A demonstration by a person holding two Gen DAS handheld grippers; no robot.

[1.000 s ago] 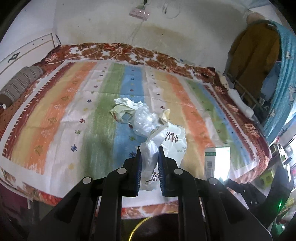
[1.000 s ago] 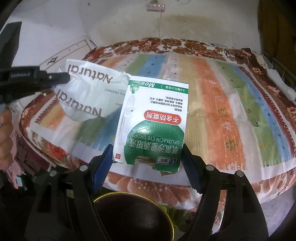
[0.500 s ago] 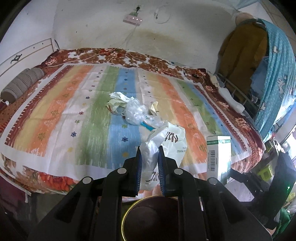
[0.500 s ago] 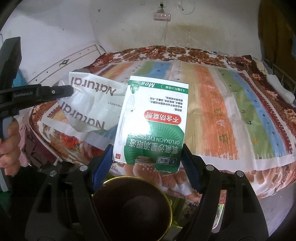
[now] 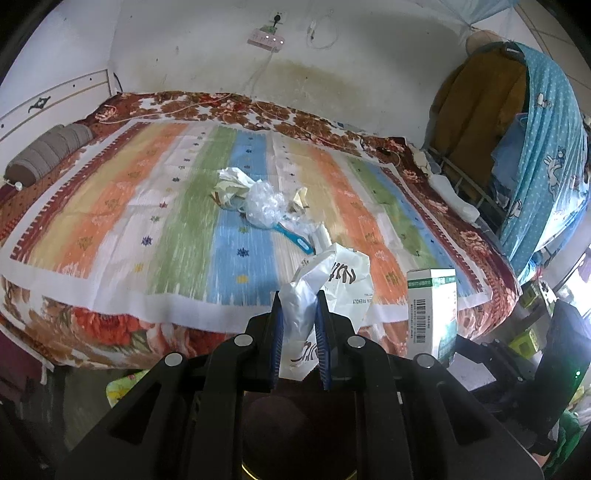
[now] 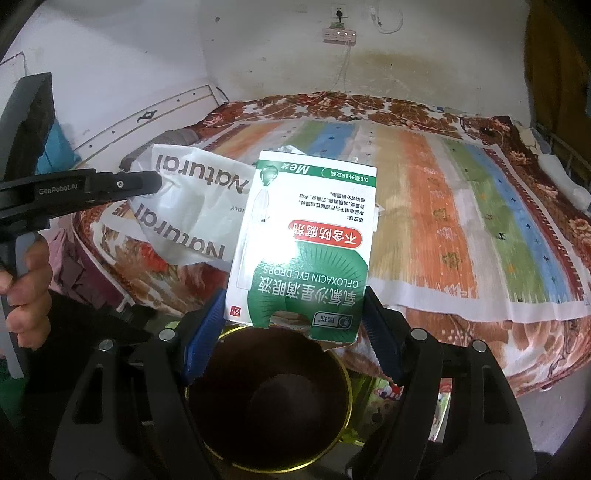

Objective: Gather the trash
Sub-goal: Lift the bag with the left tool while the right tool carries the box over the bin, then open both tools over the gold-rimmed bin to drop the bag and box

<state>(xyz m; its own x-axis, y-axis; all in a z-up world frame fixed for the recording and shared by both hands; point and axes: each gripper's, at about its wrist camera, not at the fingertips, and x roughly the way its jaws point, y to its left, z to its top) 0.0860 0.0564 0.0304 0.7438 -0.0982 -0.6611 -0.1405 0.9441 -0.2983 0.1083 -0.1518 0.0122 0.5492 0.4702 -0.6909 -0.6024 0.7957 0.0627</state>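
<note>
My left gripper [image 5: 298,332] is shut on a crumpled white plastic bag [image 5: 332,284] with dark lettering, held off the bed's near edge. That bag [image 6: 184,218] also shows in the right wrist view, hanging from the left gripper [image 6: 147,182]. My right gripper [image 6: 295,317] is shut on a green and white eye-drops box [image 6: 306,236], gripped by its sides; the box [image 5: 430,310] appears at the right in the left wrist view. Below both grippers stands a dark bin with a gold rim [image 6: 347,391]. More trash [image 5: 258,199] lies mid-bed: crumpled wrappers, clear plastic and a blue-handled item [image 5: 293,238].
The bed [image 5: 110,206] has a striped cover over a floral blanket. A grey bolster [image 5: 48,155] lies at its far left. Clothes and a blue curtain [image 5: 546,155] hang at the right. A power strip [image 6: 340,35] with cables is on the back wall. A hand [image 6: 26,295] holds the left gripper's handle.
Both grippers have pulled back from the bed with their loads, past its near edge. The gold-rimmed bin has come into fuller view beneath them. Neither grip has changed.
</note>
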